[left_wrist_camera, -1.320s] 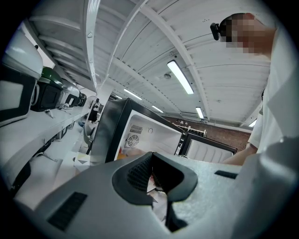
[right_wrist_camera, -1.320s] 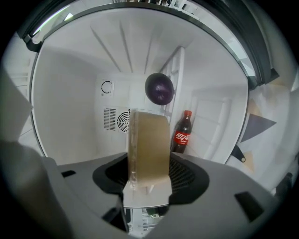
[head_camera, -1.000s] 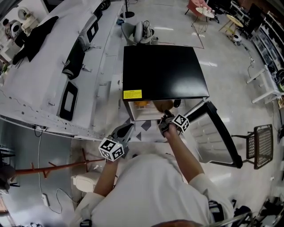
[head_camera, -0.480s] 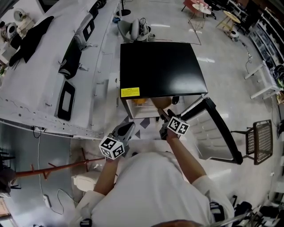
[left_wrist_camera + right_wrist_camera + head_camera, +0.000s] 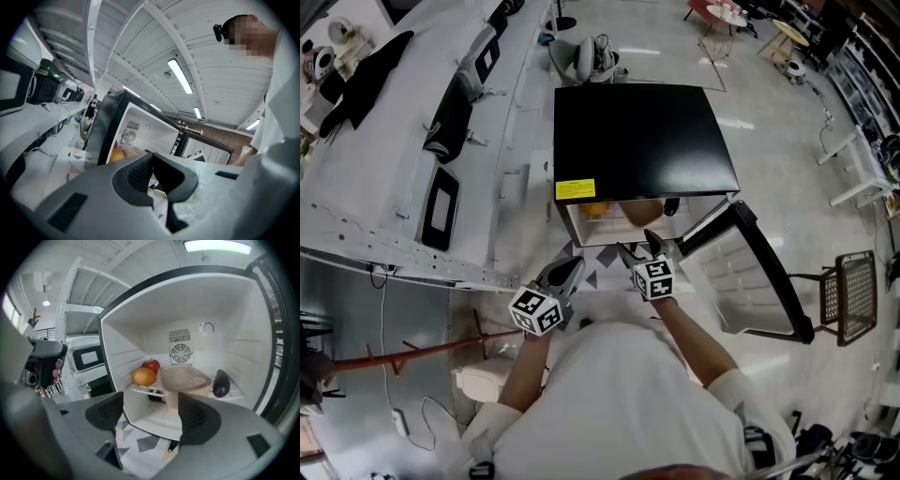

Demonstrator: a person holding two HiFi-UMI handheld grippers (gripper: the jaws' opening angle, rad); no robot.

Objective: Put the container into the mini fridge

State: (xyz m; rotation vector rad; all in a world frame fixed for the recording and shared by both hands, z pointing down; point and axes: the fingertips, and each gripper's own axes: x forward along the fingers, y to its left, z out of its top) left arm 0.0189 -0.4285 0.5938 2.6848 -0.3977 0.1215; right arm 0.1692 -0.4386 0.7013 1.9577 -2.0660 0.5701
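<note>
The beige lidded container [image 5: 185, 379] rests on the wire shelf inside the open mini fridge [image 5: 187, 319], between an orange [image 5: 144, 377] and a dark eggplant [image 5: 221, 383]. A red apple [image 5: 151, 365] sits behind the orange. My right gripper [image 5: 151, 411] is open just outside the fridge opening, with nothing between its jaws. In the head view the black-topped fridge [image 5: 642, 141] shows the container [image 5: 642, 211] at its front, and the right gripper [image 5: 639, 249] hangs in front of it. My left gripper [image 5: 570, 272] is held low at the left, shut and empty [image 5: 152, 176].
The fridge door [image 5: 759, 272] stands swung open to the right. A long white bench [image 5: 403, 159] with dark devices runs along the left. A metal mesh chair [image 5: 855, 305] is at the far right. Patterned floor tiles [image 5: 140, 441] lie below the fridge opening.
My right gripper has drawn back from the fridge opening toward the person. The container stays on the shelf. The left gripper has not moved.
</note>
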